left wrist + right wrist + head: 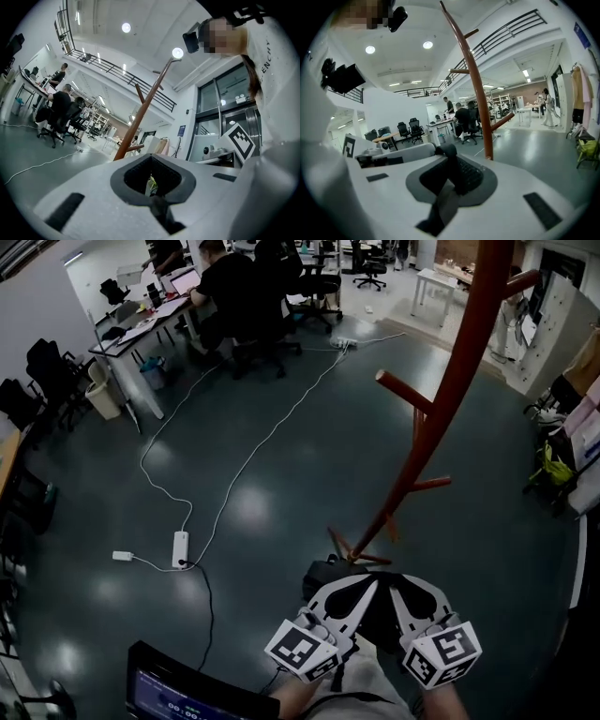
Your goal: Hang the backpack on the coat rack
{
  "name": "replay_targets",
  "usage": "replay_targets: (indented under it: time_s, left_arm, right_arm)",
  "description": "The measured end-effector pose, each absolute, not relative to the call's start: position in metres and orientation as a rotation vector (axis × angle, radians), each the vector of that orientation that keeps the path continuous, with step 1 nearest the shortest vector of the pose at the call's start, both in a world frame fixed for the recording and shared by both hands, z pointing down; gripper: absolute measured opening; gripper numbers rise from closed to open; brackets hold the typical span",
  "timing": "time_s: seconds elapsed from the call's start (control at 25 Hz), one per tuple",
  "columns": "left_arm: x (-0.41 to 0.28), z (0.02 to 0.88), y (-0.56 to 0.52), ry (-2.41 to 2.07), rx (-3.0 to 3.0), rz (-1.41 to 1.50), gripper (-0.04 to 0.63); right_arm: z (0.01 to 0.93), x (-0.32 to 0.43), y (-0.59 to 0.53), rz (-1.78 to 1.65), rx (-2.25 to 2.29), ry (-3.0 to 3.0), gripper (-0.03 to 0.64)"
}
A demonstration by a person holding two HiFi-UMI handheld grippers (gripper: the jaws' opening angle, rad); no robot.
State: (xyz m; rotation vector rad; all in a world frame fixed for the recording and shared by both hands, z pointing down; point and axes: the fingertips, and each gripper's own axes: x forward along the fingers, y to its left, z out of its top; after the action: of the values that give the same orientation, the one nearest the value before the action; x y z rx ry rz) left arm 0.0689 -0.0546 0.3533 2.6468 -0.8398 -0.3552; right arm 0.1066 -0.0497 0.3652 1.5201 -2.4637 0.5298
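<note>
We look down on the grey floor (pixel 281 474) w/ the red-brown rack (pixel 459 371) rising from its foot near 6 o'clock up past 1 o'clock. The black backpack (pixel 323 577) is low by that foot, approx. 6 o'clock, right at both grippers' tips. Our L gripper (pixel 152 183) has its tongs pressed together on dark backpack fabric; our R gripper (pixel 452 176), just beside it at its 3 o'clock, pinches a black strap (pixel 443 201).
</note>
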Motion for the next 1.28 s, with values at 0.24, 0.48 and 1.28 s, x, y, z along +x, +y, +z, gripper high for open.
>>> replay_targets:
  time_s: [0.24,0.48,1.28]
  left_arm:
    - [0.075,0.370,-0.088,-0.919,2.615,-0.359,0.009]
    - [0.088,0.381,-0.125,-0.988,2.572,-0.386,0.009]
    - [0.118,0.415,-0.176,-1.014,2.538,-0.450,0.009]
  right_arm:
    - [0.384,0.112,-0.080,0.526,1.474,-2.475,0.044]
    - [0.403,0.123,-0.116,0.498,1.462,-2.477,0.044]
    - [0.429,0.152,-0.169,0.568,1.428,-2.469,0.046]
